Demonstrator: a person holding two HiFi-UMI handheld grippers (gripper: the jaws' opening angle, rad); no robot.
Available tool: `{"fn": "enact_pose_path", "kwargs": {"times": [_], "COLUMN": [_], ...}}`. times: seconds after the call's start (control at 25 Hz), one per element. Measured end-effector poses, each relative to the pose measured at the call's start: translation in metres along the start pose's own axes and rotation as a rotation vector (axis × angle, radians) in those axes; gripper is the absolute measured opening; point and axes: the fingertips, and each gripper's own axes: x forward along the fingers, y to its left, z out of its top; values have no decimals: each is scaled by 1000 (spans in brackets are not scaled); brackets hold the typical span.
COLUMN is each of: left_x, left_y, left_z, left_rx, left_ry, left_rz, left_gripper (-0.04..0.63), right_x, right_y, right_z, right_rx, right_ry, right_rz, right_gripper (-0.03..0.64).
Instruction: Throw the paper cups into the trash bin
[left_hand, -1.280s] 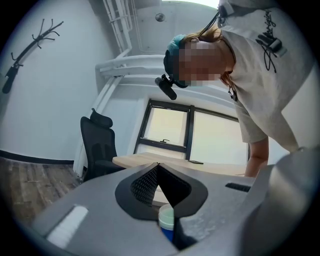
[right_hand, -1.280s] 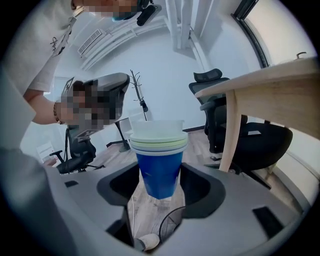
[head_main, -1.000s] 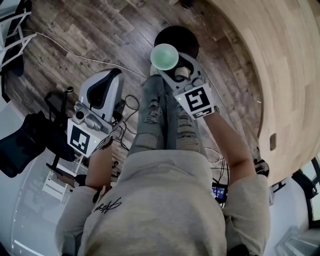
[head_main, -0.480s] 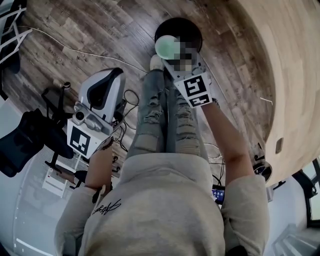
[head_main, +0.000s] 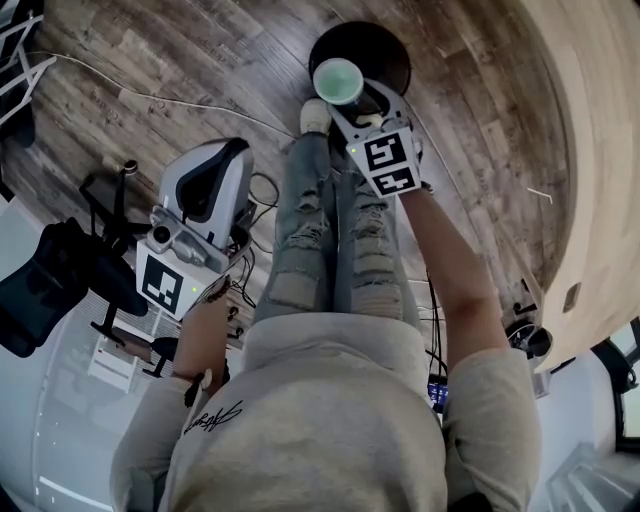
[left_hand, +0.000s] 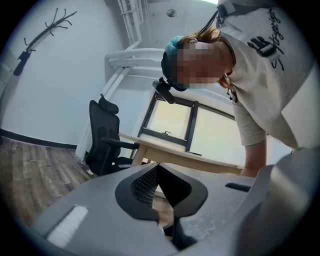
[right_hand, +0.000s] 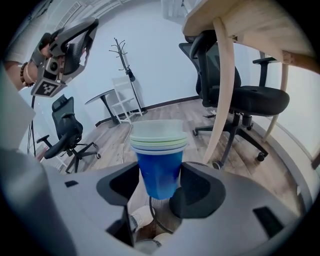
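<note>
Right gripper moved farther out w/ the paper cups, which now sit over the near-left rim of the trash bin. Its jaws are clamped on the blue stack's sides. Left gripper hangs at left, jaws together, nothing btwn them.

In the head view the stacked paper cups and the right gripper hide the near part of the black trash bin, whose dark inside is unreadable.
</note>
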Motion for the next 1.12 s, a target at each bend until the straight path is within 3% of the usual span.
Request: {"fn": "enact_pose_path", "kwargs": {"times": [1.12], "left_x": [9], "left_y": [6], "left_z": [-45], "left_rx": [-55], "left_ry": [39], "left_rz": [-10], "left_gripper": [3], "right_x": [56], "right_y": [-45], "right_z": [-111], "right_rx": [64], "right_ry": [279], "right_rz": [-56], "right_gripper": [261]}}
